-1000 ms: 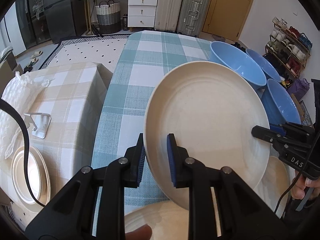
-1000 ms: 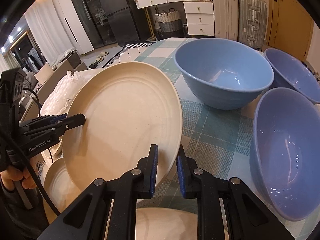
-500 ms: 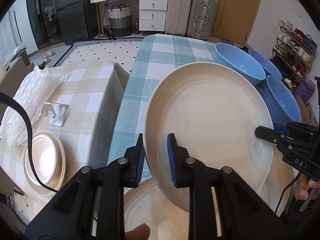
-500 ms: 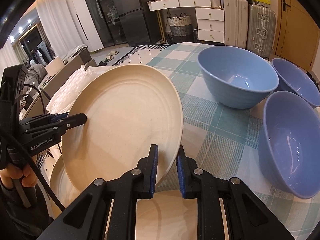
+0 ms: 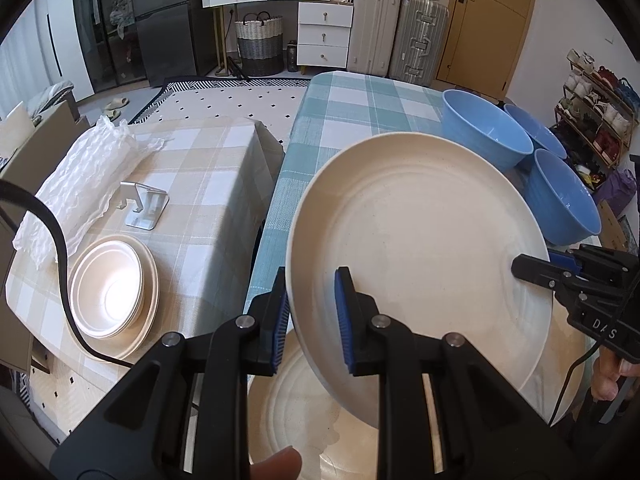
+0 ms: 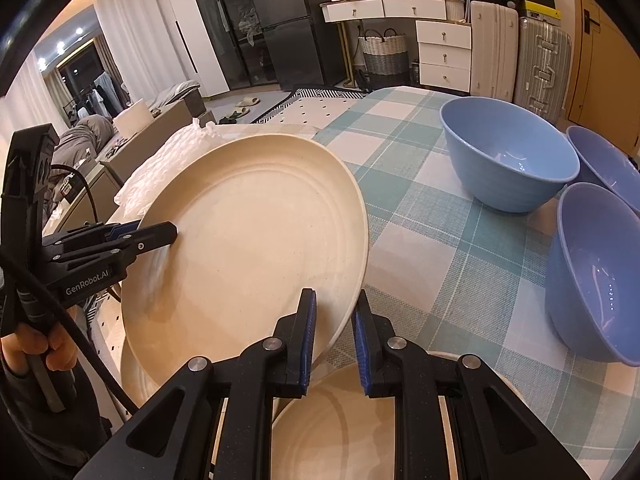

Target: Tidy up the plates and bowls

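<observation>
A large cream plate [image 5: 420, 240] [image 6: 248, 240] hangs tilted above the teal-checked table [image 5: 352, 108], carried by both grippers. My left gripper [image 5: 311, 284] is shut on its near left rim. My right gripper [image 6: 335, 300] is shut on the opposite rim, and its fingers [image 5: 524, 268] show at the plate's right edge in the left wrist view. More cream plates [image 5: 296, 408] [image 6: 332, 432] lie flat on the table under the held one. Three blue bowls [image 5: 484, 132] [image 6: 504, 160] stand together to the right.
A lower beige-checked table [image 5: 200, 184] stands to the left. It bears a stack of cream bowls on a plate [image 5: 108, 288], a metal stand [image 5: 144, 208] and bubble wrap [image 5: 84, 176]. A black cable [image 5: 60, 260] hangs over it. Suitcases and drawers line the far wall.
Both grippers have carried the plate left and back from the blue bowls, which look smaller. The beige table and its bowl stack have come further into the left wrist view. Both grips are unchanged.
</observation>
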Available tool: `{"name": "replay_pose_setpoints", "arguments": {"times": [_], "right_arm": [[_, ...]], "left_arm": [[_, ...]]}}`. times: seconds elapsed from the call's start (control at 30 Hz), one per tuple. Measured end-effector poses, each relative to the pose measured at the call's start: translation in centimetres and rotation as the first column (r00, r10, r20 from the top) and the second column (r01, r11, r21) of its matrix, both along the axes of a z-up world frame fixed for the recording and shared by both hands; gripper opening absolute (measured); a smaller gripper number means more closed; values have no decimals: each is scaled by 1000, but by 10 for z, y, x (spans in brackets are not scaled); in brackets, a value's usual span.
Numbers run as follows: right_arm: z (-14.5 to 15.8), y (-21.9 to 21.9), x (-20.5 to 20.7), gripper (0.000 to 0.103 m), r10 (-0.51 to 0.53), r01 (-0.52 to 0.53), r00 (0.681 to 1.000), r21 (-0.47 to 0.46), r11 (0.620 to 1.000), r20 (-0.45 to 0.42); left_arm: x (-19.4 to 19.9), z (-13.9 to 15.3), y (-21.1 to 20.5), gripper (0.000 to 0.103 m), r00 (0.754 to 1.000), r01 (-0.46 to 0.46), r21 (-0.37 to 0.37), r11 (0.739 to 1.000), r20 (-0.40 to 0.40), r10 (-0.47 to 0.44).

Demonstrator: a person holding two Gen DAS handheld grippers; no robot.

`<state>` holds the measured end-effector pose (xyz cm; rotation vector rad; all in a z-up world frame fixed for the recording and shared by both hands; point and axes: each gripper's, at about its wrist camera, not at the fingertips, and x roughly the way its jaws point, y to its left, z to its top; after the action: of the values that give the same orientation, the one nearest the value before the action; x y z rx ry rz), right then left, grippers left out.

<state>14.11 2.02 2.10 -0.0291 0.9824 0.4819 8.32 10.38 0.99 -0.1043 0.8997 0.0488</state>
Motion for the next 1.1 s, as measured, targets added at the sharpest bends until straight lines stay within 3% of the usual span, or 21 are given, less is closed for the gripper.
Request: {"name": "replay_pose_setpoints", "arguments": {"times": [0.83, 1.1], "right_arm": [[-22, 18, -39, 18, 74, -74, 996, 12, 997, -59], [-39, 28, -55, 18, 104, -104, 991, -5, 995, -79]], "left_arm": [[-76, -16, 4, 19, 999, -52, 39, 998, 9, 52], [-97, -39, 15, 19, 997, -76, -1, 997, -28, 76]]}}
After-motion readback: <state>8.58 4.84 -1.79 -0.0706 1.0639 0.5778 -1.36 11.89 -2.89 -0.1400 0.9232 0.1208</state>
